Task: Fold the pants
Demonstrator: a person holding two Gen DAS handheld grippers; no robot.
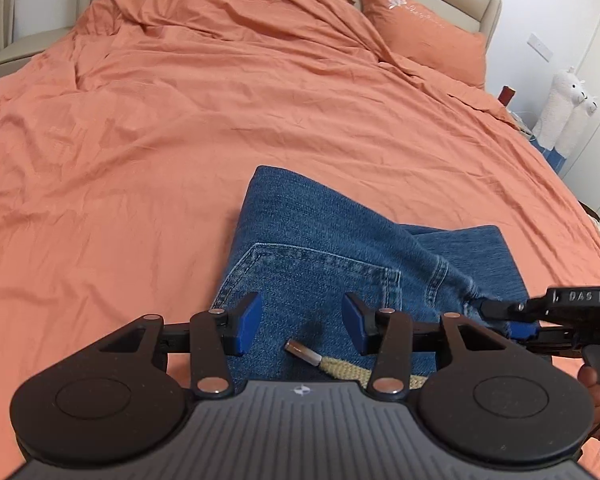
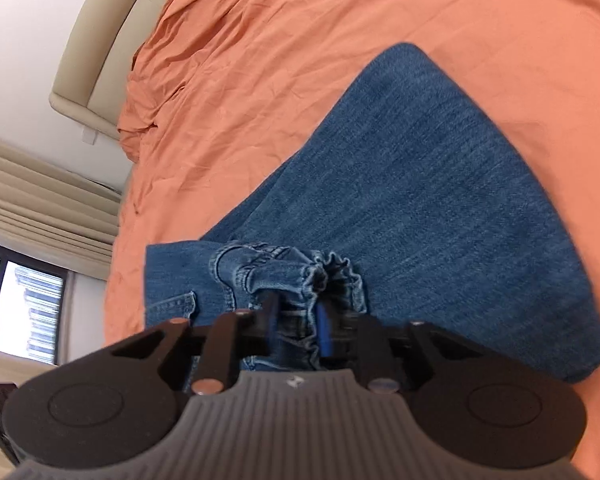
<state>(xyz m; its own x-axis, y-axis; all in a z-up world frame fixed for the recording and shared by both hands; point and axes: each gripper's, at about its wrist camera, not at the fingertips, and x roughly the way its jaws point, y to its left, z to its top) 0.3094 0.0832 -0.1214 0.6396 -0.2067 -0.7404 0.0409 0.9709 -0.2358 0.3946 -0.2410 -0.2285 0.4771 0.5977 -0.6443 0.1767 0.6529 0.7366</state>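
Scene: we are folding jeans [image 1: 320, 248] on bed [image 1: 140, 140] | left gripper [image 1: 302, 322] spread, empty | right gripper [image 2: 296, 320] pinching bunched hem [image 2: 300, 276] | advice: we are keeping edges aligned.

Home bedroom: big bed [image 1: 180, 140] w/ rumpled orange cotton sheet, matching orange pillow w/ white flower embroidery [image 1: 424, 28], beige padded headboard [image 1: 452, 0], white plush alpaca toy [image 1: 560, 108] by the wall, beige pleated curtains [image 2: 40, 200] beside a dark-framed window [image 2: 24, 312].

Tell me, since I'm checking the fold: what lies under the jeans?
The jeans lie on the orange bed sheet, which shows all around them. A beige drawstring pokes out at the near edge. Whatever is between the folded layers is covered.
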